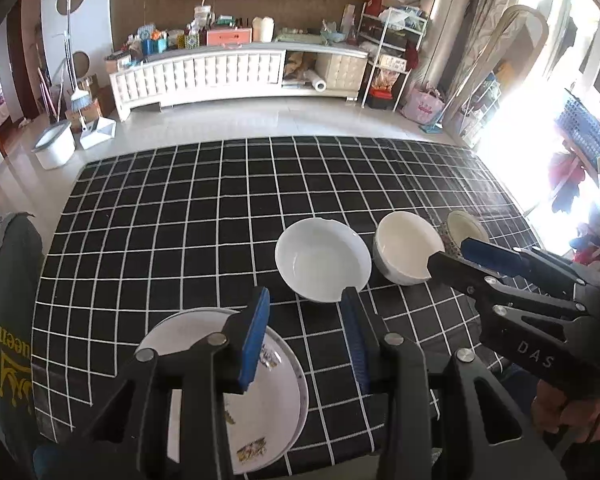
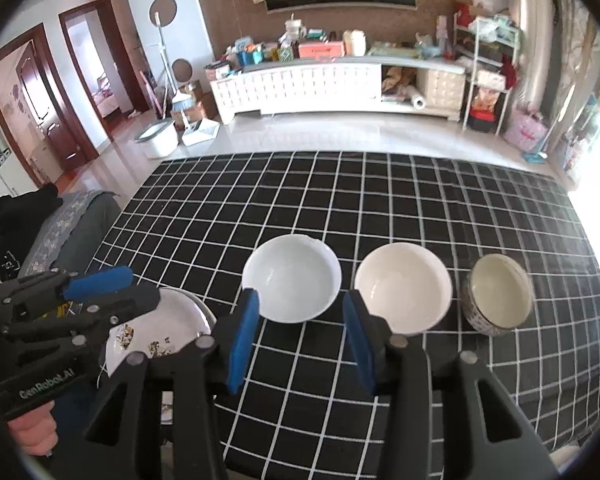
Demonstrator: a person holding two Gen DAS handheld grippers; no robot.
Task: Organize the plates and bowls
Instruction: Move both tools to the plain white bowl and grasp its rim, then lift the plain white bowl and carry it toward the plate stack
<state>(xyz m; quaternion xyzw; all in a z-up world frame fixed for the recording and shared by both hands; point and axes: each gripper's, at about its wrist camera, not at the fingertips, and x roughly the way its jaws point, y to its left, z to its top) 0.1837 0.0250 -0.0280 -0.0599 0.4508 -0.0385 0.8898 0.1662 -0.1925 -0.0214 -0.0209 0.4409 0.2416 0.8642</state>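
Three ceramic bowls line my checked tabletop: glossy white bowl, cream bowl, small patterned bowl; stacked floral plates sit left. Both my left tongs and right tongs hang part-open, empty. Stiff, slick, breakable: I'd pinch rims.

The left gripper hangs over the black checked counter, jaws apart with nothing between them. Under its left finger lies a decorated plate (it rests on another plate). Beyond stand 3 bowls in a row: white bowl, cream bowl, patterned bowl. The right gripper reaches in over the cream bowl.
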